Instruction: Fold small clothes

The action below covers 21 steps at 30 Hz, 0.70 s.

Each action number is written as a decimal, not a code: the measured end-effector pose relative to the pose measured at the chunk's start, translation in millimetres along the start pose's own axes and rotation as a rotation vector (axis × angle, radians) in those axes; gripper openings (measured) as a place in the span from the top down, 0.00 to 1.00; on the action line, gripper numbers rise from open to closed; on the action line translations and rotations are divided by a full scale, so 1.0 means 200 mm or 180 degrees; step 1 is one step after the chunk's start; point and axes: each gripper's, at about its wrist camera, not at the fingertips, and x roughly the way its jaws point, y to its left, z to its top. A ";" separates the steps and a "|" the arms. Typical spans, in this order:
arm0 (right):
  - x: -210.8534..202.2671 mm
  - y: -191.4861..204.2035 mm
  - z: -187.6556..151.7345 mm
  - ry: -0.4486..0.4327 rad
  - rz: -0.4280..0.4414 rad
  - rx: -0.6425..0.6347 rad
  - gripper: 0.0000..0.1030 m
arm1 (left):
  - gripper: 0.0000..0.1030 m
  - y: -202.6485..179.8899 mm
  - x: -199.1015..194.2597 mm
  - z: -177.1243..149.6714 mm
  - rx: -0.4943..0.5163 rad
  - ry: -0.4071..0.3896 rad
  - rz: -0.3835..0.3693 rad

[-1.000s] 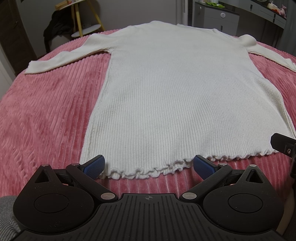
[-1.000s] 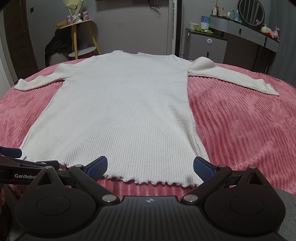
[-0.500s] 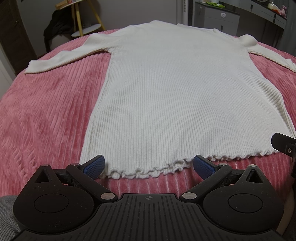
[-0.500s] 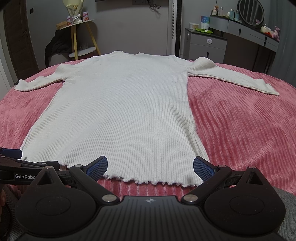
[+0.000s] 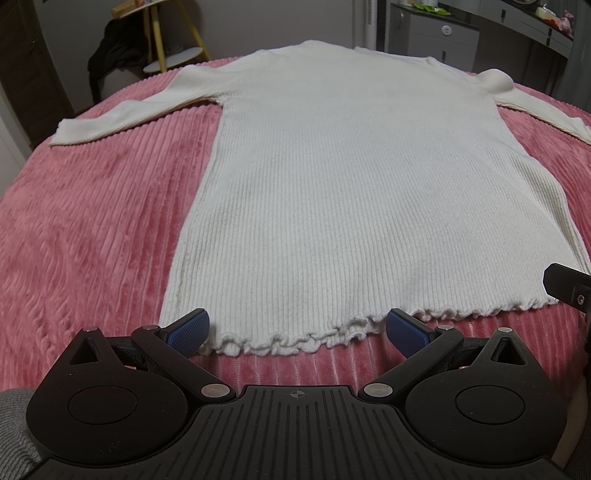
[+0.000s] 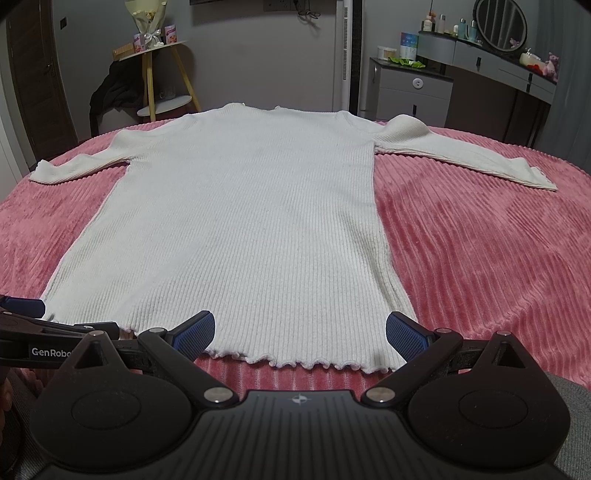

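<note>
- White ribbed sweater (image 5: 362, 192) lies flat on the pink bedspread (image 5: 92, 229), sleeves out.
- Left gripper (image 5: 295, 330) — jaws spread wide, at the sweater's frilly hem.
- Right gripper (image 6: 300, 332) — likewise wide apart, at the hem's right part.

A big bed with a pink ribbed blanket (image 6: 480, 240) fills the room. Behind it the wall (image 6: 258, 55) is gray. On the left is a dark door (image 6: 37, 74). Near it stands a small round table (image 6: 162, 48) with yellow legs, and flowers (image 6: 146, 18) sit on top. Dark clothes (image 6: 110, 92) hang beside it. On the right is a gray cabinet (image 6: 410, 92) and a long desk (image 6: 491, 62) with a round mirror (image 6: 500, 24) and small bottles (image 6: 448, 26).
</note>
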 end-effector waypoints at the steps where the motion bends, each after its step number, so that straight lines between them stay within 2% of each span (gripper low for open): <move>1: 0.00 0.00 0.00 -0.0001 0.0001 0.0000 0.04 | 0.00 0.00 0.00 0.00 0.0000 0.0000 0.0000; 21: -0.01 -0.01 0.00 -0.0016 0.0010 0.0017 0.04 | 0.00 0.00 0.00 0.00 -0.0001 0.0004 -0.0003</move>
